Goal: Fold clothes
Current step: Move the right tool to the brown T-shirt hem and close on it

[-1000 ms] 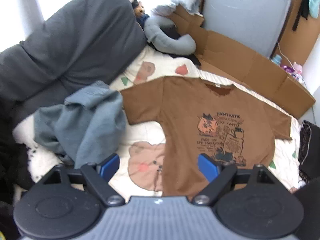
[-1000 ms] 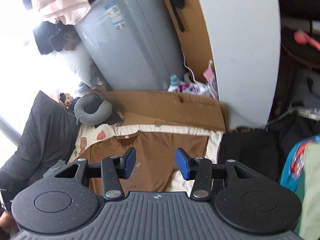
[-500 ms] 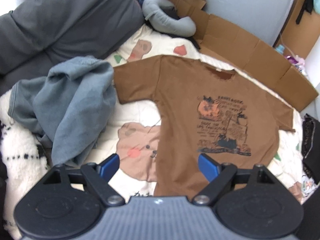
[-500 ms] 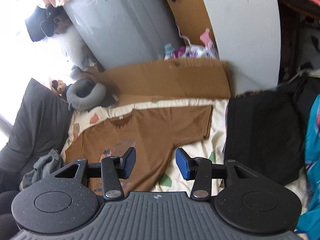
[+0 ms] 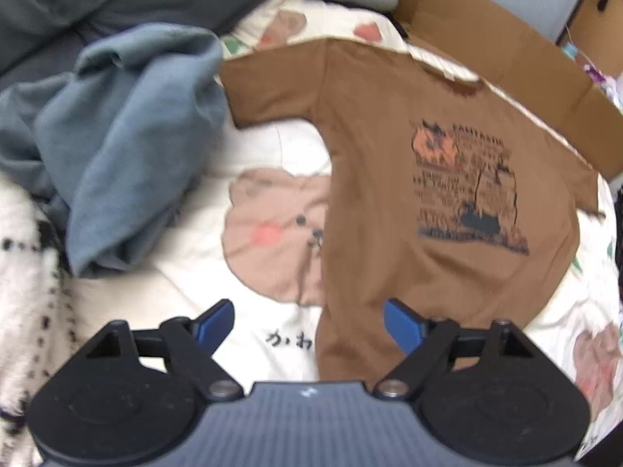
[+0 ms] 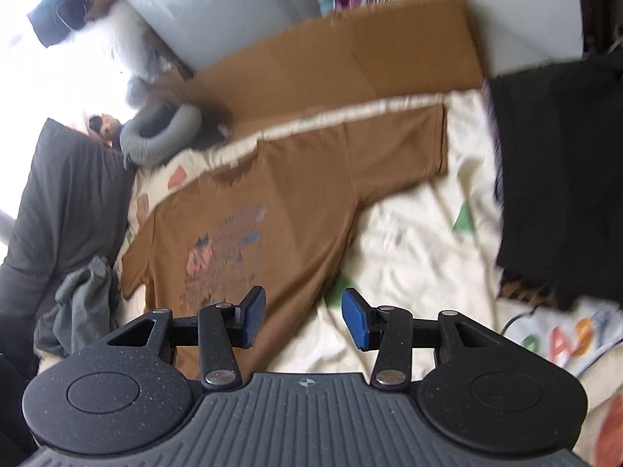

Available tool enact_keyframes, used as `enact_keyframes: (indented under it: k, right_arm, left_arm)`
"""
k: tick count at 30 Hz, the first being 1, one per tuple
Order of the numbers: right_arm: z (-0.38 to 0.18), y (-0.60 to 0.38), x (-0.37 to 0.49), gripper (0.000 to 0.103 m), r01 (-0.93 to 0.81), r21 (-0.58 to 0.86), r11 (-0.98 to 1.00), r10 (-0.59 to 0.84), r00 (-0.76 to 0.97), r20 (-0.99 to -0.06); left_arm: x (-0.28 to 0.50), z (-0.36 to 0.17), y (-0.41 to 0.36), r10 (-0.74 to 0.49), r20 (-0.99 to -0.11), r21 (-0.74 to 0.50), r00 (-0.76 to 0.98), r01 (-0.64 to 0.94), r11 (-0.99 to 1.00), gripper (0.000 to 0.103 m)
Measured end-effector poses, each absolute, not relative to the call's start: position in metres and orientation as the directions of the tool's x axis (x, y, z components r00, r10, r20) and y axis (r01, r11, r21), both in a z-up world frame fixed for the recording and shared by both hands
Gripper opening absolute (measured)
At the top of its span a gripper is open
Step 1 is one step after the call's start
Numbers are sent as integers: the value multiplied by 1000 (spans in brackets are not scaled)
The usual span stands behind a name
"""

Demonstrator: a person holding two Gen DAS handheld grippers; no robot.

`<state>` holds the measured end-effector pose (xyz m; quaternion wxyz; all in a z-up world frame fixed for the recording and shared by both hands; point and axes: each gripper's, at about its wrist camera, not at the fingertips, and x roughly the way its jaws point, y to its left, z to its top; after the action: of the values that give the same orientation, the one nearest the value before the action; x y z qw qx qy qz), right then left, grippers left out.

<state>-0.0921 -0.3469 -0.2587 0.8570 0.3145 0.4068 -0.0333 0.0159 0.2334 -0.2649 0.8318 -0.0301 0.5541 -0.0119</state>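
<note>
We see the brown T-shirt lying flat on the cream bedspread, print side up. Its long axis runs from the hem, near our grippers, to the collar, which points toward the cardboard sheet behind it. The two sleeves spread out sideways from this axis.

The left gripper hovers over the hem corner of the shirt with its fingers spread wide and nothing between them. The right gripper is also released and empty, above the other lower edge of the T-shirt.

Only the left wrist view shows clearly the grey-blue garment, crumpled just beside the shirt's sleeve, and the bear drawing on the bedspread. Only the right wrist view shows the black cloth beyond the opposite sleeve and the grey neck pillow past the collar.

Both views are blurred, so we cannot read the print. The hem is hidden behind the gripper bodies in both views.
</note>
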Motion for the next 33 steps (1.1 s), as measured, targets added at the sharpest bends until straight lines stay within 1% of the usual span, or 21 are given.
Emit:
enact_keyframes:
  k: [4, 9, 16, 21, 24, 27, 29, 30, 31, 32, 33]
  right_arm:
    - [-295, -331, -81, 46, 285, 522, 804, 242, 646, -724]
    - [-329, -316, -66, 45, 255, 545, 799, 289, 631, -719]
    - [-376, -289, -41, 45, 232, 598, 767, 391, 571, -722]
    - [-405, -272, -22, 45, 231, 624, 747, 445, 523, -727]
    - [-419, -267, -12, 46, 248, 646, 722, 468, 512, -720]
    - [-430, -261, -2, 46, 253, 668, 700, 492, 507, -707]
    - [-436, -256, 4, 45, 264, 670, 694, 493, 503, -710]
    - [-438, -254, 6, 42, 274, 670, 690, 492, 502, -712]
    - [-439, -253, 8, 24, 280, 673, 684, 493, 503, -710]
    - [-439, -252, 9, 10, 283, 678, 678, 496, 505, -707]
    - [-438, -253, 10, 7, 284, 681, 675, 497, 508, -704]
  left_arm:
    - [5, -291, 235, -52, -933, -66, 357, -26, 997, 81]
    - [0, -316, 235, -45, -943, -56, 329, -22, 998, 75]
    - [-3, -349, 228, -75, -954, -91, 290, -44, 995, 68]
    - [-7, -366, 224, -76, -960, -97, 270, -65, 993, 66]
    - [-11, -373, 221, -88, -964, -109, 251, -72, 991, 60]
    - [-18, -379, 218, -119, -966, -141, 229, -82, 987, 51]
    - [-23, -381, 216, -130, -966, -152, 223, -85, 985, 41]
    - [-25, -382, 216, -133, -965, -156, 225, -89, 984, 37]
    - [-26, -382, 217, -134, -964, -159, 227, -94, 983, 29]
    - [-26, -380, 218, -134, -963, -162, 232, -103, 981, 20]
    - [-26, -378, 220, -134, -962, -163, 239, -108, 981, 16]
